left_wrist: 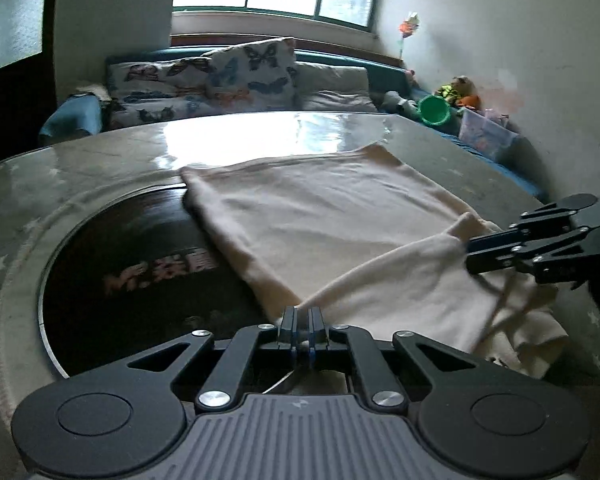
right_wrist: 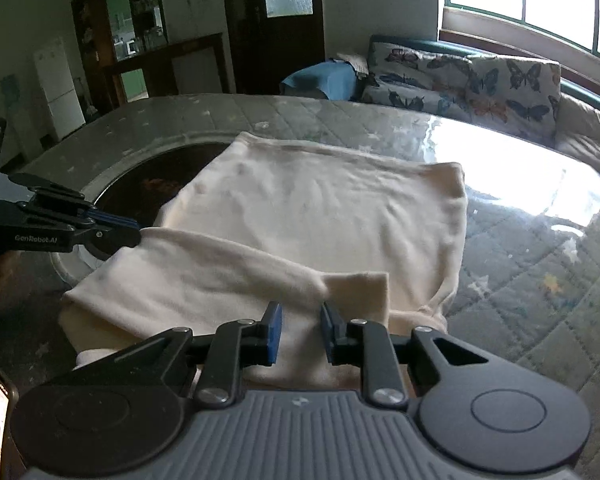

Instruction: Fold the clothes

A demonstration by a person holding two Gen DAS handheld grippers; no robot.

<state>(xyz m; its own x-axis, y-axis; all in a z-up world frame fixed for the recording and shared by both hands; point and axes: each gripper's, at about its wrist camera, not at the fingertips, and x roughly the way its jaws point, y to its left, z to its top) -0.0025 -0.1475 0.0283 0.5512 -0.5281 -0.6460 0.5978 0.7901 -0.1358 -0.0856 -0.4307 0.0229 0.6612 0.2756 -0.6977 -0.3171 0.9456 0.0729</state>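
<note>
Cream garment (right_wrist: 320, 208) on worktop (right_wrist: 540, 240), near flap folded over (further folds left). Left tongs (left_wrist: 302, 322) clenched on its edge; right tongs (right_wrist: 300, 332) released above it.

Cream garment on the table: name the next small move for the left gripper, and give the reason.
Probably open the left gripper and let its corner go. Its jaws are shut on the cream garment, while the right gripper stands open over the folded-over flap, which already lies on the rest of the cloth.
</note>
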